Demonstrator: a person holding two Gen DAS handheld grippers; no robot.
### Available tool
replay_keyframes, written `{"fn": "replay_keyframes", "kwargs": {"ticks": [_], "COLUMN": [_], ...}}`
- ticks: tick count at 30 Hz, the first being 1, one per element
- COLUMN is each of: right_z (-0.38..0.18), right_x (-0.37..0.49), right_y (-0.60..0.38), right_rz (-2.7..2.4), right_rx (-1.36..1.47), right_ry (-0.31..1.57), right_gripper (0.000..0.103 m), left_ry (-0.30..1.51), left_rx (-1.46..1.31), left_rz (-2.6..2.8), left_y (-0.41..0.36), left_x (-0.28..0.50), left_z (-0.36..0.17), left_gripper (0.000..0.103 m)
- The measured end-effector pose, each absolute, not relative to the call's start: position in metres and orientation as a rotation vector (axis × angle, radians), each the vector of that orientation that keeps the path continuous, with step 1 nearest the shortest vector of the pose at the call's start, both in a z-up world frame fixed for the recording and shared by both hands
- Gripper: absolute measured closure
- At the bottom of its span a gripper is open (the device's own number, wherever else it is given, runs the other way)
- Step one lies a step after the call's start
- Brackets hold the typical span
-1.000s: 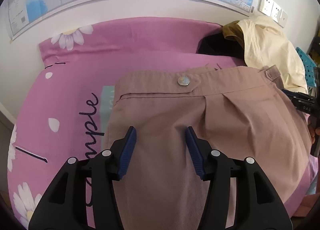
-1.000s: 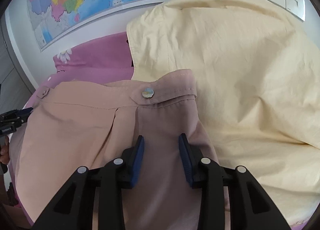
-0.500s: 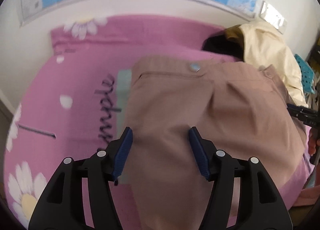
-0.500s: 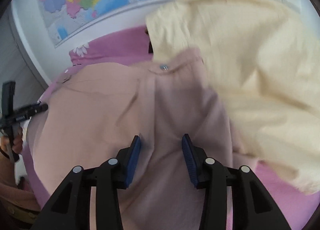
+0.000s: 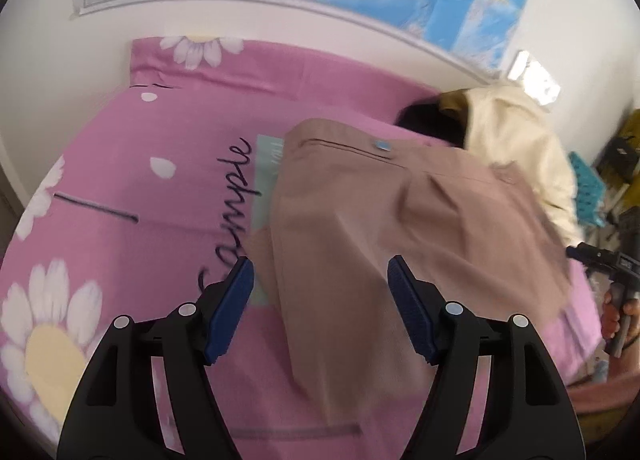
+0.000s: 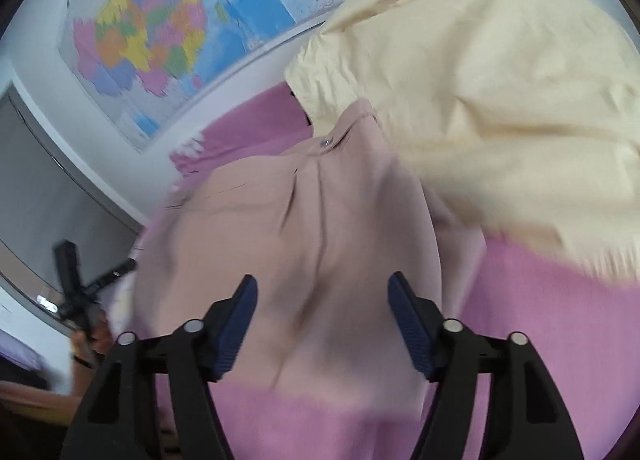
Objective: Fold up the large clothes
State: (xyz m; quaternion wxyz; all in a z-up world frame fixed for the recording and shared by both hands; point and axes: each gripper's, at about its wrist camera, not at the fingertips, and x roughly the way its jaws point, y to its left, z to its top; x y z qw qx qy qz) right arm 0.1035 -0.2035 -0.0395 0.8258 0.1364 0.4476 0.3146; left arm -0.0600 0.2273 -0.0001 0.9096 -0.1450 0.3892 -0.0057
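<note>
Both grippers pulled back and spread wider, trousers [image 5: 360,244] mid-frame ahead of left gripper [image 5: 320,300], right gripper [image 6: 322,320] gaping, both holding nothing.

A bed under a pink daisy-print sheet [image 5: 132,163] carries everything. Ahead of and between the fingers, tan trousers [image 5: 360,227] lie spread on it, waistband at the far end. Beyond the right-hand finger, a cream garment [image 6: 480,91] is heaped, touching the waistband, beside a dark garment [image 5: 424,123].
</note>
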Motion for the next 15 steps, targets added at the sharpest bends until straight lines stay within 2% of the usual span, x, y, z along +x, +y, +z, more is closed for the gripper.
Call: {"fn": "replay_keyframes", "kwargs": {"ticks": [3, 9, 15], "right_z": [-0.048, -0.084, -0.093], "right_x": [0.082, 0.049, 0.060], "right_y": [-0.229, -0.237, -0.210], "right_rz": [0.702, 0.728, 0.691], "right_rx": [0.418, 0.596, 0.606], "right_ry": [1.010, 1.156, 1.127], "right_gripper": [0.031, 0.030, 0.030], "left_ry": [0.803, 0.821, 0.860], "left_rx": [-0.338, -0.392, -0.414], "left_rz": [-0.123, -0.310, -0.395], "left_y": [0.222, 0.202, 0.177], "left_x": [-0.084, -0.108, -0.116], "left_z": [0.002, -0.005, -0.023], "left_gripper": [0.034, 0.034, 0.031]}}
